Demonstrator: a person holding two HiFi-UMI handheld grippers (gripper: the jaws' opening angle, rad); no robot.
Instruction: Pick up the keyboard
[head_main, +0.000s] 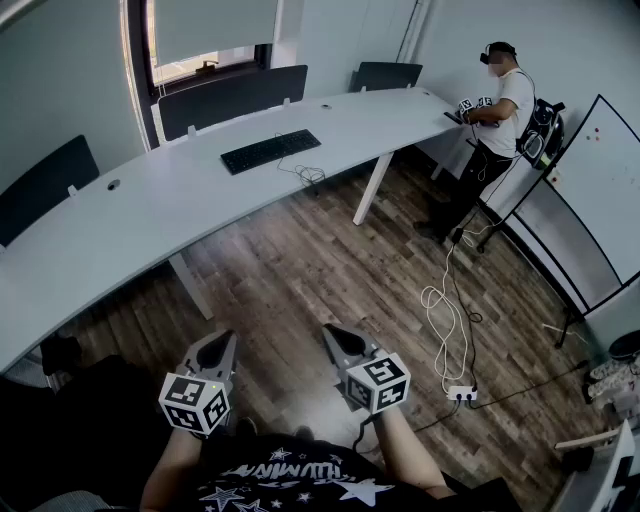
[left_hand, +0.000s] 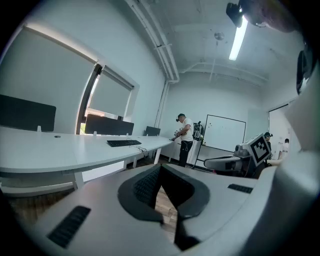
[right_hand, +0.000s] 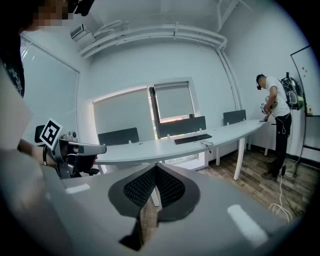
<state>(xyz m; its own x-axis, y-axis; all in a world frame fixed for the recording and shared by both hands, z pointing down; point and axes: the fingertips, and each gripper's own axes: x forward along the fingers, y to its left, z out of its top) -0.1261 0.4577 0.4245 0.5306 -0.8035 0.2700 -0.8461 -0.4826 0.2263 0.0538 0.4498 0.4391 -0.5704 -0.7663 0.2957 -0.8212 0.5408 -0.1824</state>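
Approach step, no contact yet: left gripper (head_main: 222, 345) and right gripper (head_main: 335, 335) both have jaws pressed together, nothing between them. The keyboard (head_main: 270, 151) lies on the desk (head_main: 130, 215), well ahead of both. Next likely needs closing in, spreading the jaws and clamping its edges.

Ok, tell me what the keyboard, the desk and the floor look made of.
Keyboard: probably black plastic, matt, no glare.
Desk: smooth white top, likely laminate, faint sheen.
Floor: wood-look planks with brown grain and seams; real wood or vinyl, cannot tell.
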